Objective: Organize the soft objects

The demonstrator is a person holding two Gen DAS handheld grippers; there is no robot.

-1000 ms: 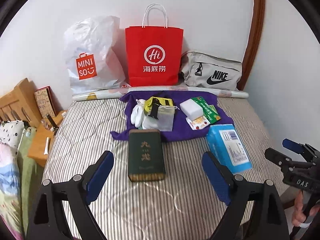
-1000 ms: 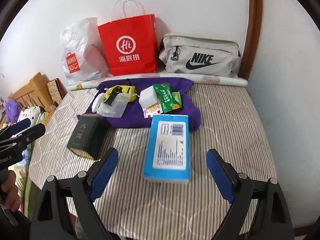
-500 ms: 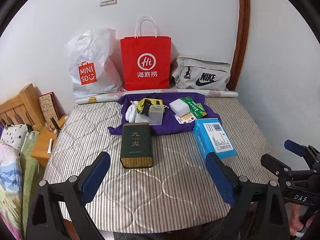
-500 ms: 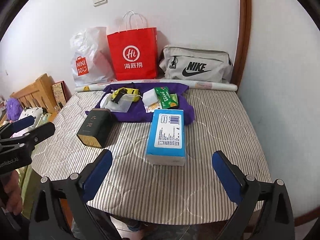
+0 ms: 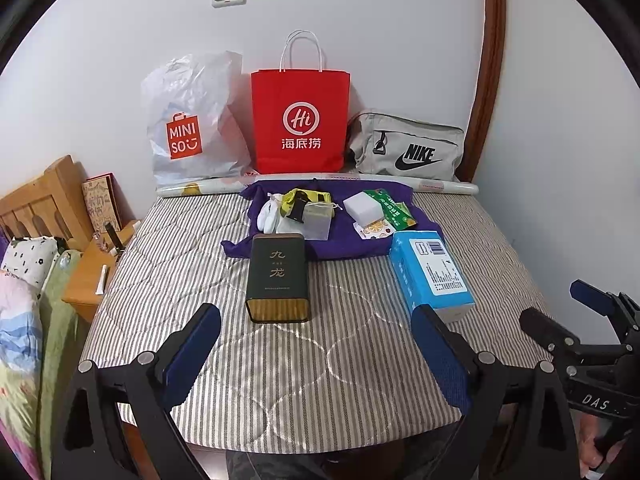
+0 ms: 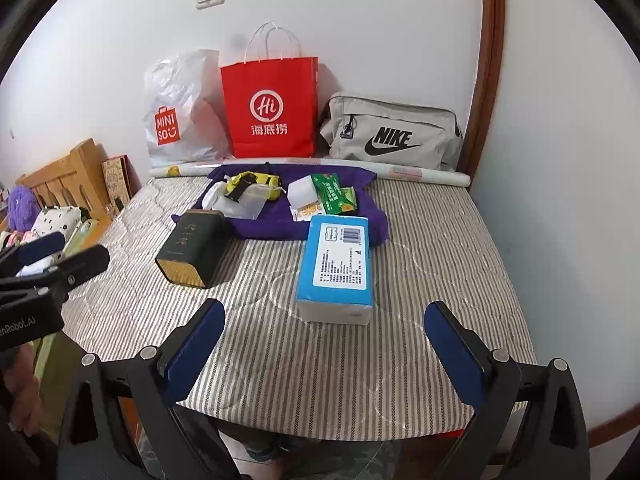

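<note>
Both grippers wide — striped mattress [image 5: 320, 360] bare between.

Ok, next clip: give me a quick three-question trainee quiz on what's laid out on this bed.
1. True or false: the blue tissue pack lies wholly on the purple cloth.
2. Which bag stands between the Miniso bag and the Nike bag?
3. Left gripper, right gripper: A both open, B both shut, C one holding the dark tin.

Key: 1 false, mostly on the striped mattress; 2 the red paper bag; 3 A.
</note>
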